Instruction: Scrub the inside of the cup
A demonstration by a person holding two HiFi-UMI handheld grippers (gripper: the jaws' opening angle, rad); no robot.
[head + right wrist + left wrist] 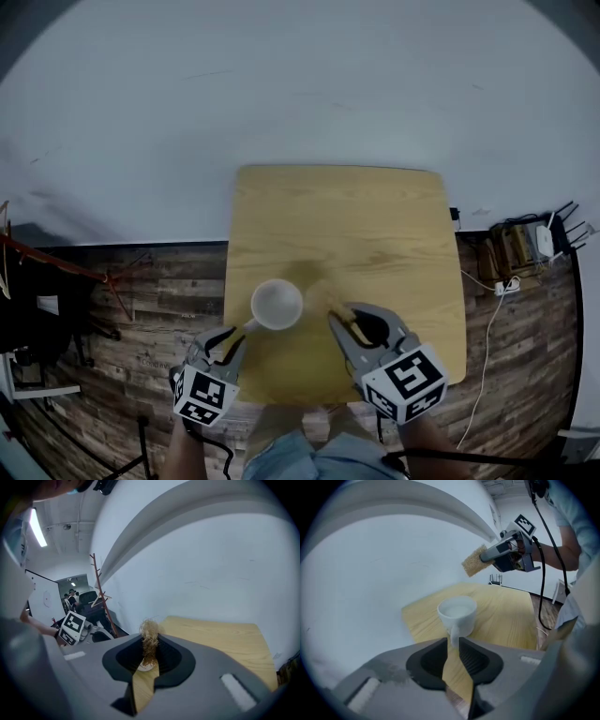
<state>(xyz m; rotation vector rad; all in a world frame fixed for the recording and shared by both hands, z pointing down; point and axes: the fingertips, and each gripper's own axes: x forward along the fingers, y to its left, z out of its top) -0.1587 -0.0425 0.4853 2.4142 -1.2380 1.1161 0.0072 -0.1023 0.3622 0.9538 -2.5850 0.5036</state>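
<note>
A white cup [277, 303] stands upright on the light wooden table [375, 234], its handle pointing toward me. My left gripper [230, 339] is at the table's near left edge. In the left gripper view the cup [457, 613] sits just ahead, and its handle reaches between the tips of the left gripper [452, 641], which stands open, with the pads not seeming to press on it. My right gripper [347, 317] hovers right of the cup, shut on a tan fibrous scrub pad [150, 630]. That pad [474, 560] sticks out past the jaws, above the table.
A white wall rises behind the table. Dark plank flooring [159, 281] surrounds it. A red coat rack [94, 277] stands to the left. A power strip with white cables [506, 286] and a box lie on the floor to the right.
</note>
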